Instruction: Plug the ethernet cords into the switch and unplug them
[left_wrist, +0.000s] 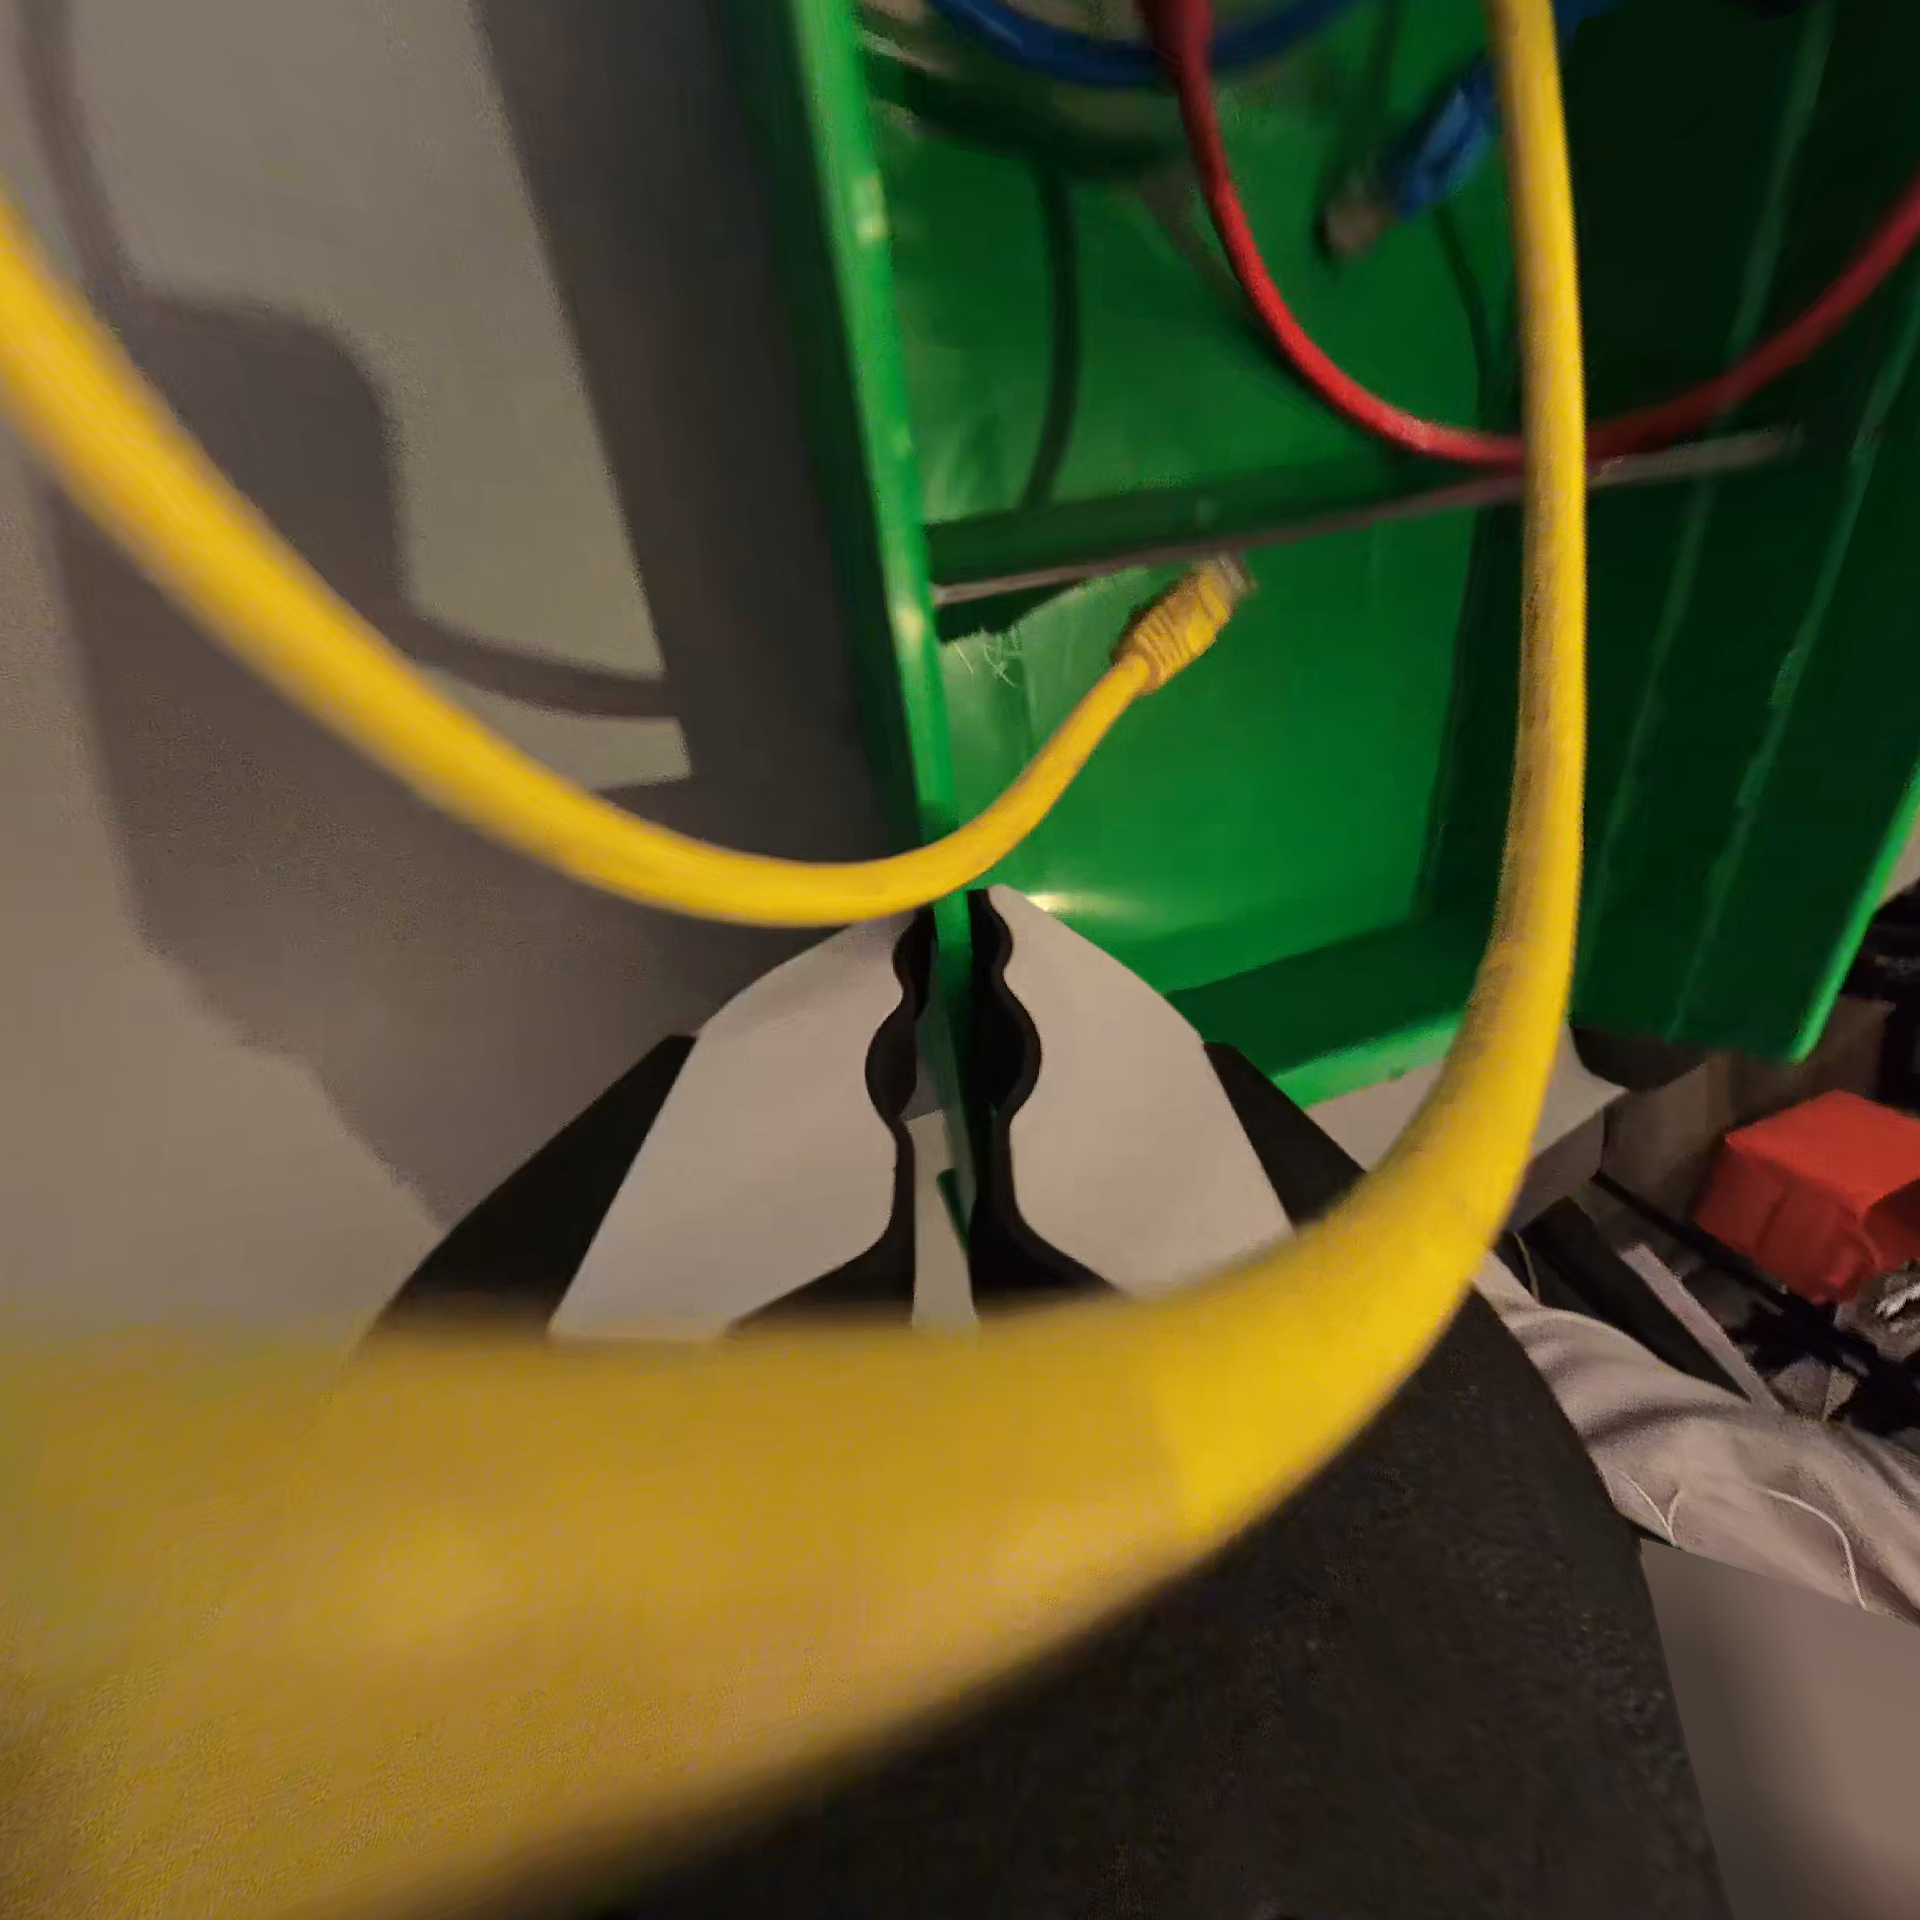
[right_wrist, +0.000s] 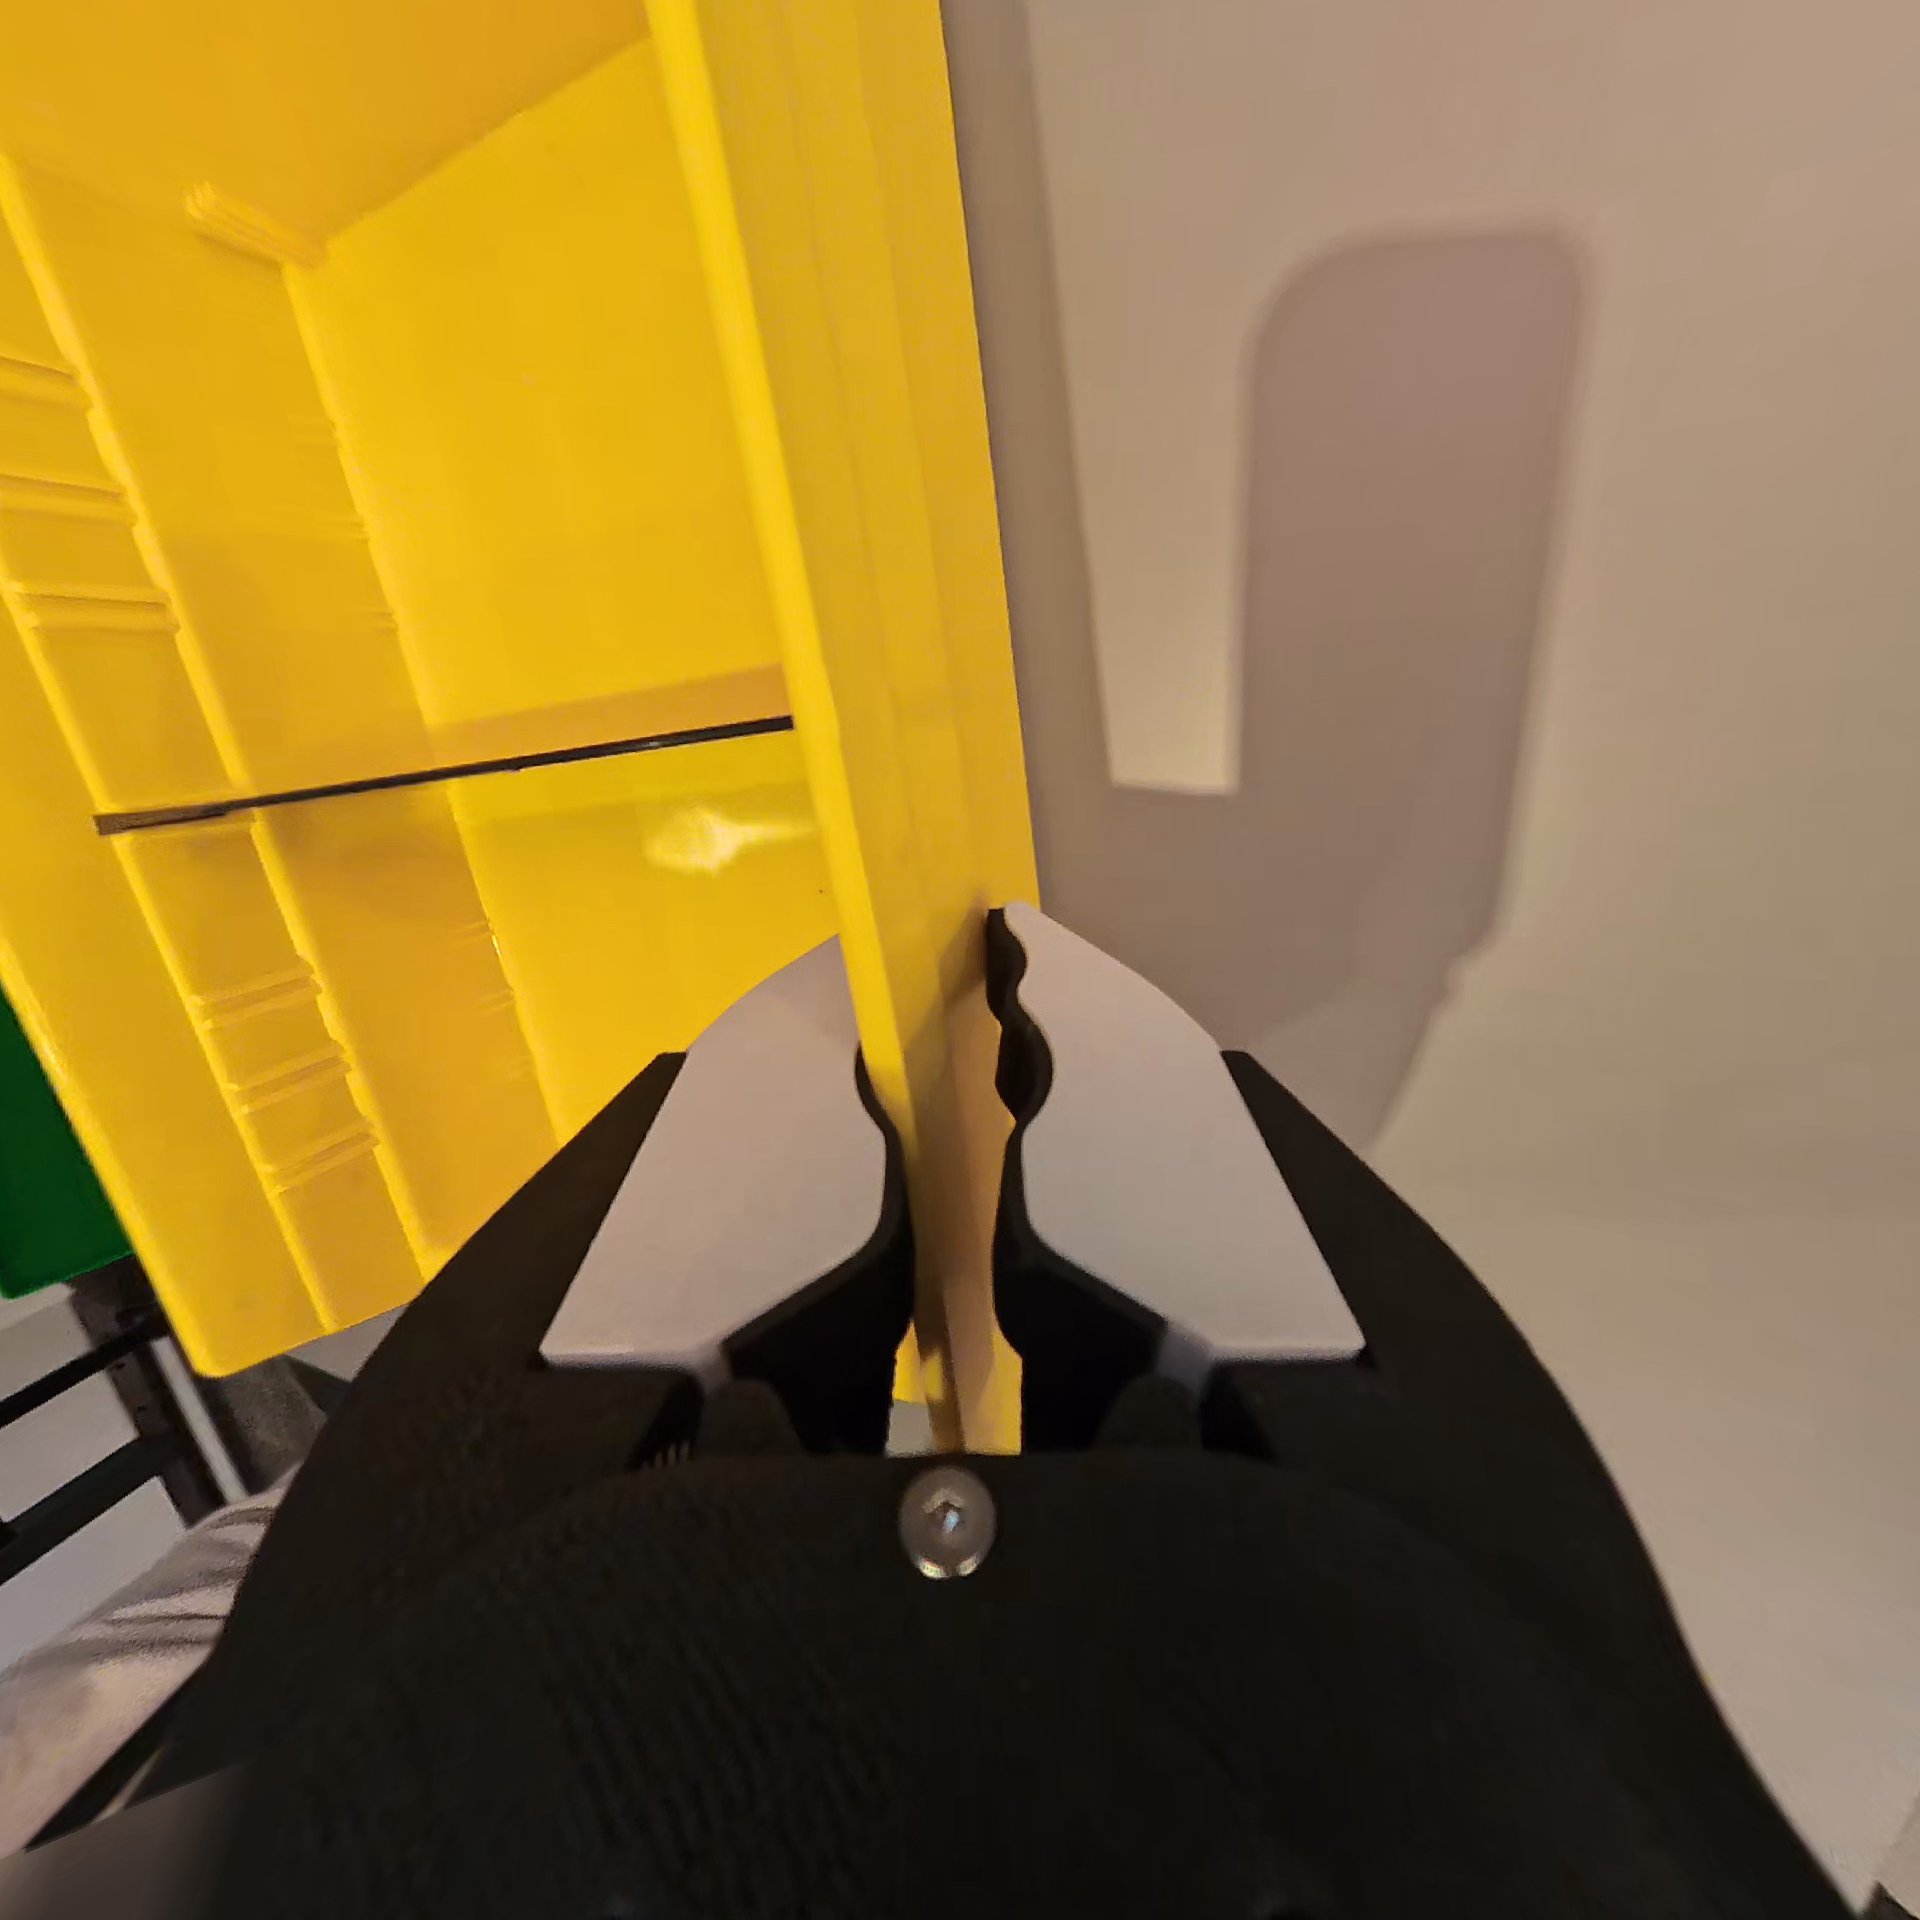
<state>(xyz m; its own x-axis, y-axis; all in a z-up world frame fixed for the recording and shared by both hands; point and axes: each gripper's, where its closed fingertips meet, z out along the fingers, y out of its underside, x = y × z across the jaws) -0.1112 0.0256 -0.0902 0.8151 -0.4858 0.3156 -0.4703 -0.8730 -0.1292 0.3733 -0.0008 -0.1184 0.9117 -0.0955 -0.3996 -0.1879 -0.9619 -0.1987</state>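
In the left wrist view my left gripper (left_wrist: 954, 935) is shut on the left wall of a green plastic bin (left_wrist: 1247, 790). A yellow ethernet cord (left_wrist: 582, 810) loops over that wall, and its plug (left_wrist: 1184, 618) lies inside the bin. Red (left_wrist: 1351, 384) and blue (left_wrist: 1039, 52) cords lie deeper in the bin. In the right wrist view my right gripper (right_wrist: 925, 935) is shut on the right wall of a yellow plastic bin (right_wrist: 520, 520), which looks empty. No switch shows in either view.
A pale wall (left_wrist: 260, 312) stands to the left of the green bin, and a pale wall (right_wrist: 1558, 520) to the right of the yellow one. A red box (left_wrist: 1818, 1195) and grey cloth (left_wrist: 1714, 1455) lie at the lower right. A green bin corner (right_wrist: 42, 1143) shows left of the yellow bin. The gap from one gripper's tips to the other's is roughly 50 cm.
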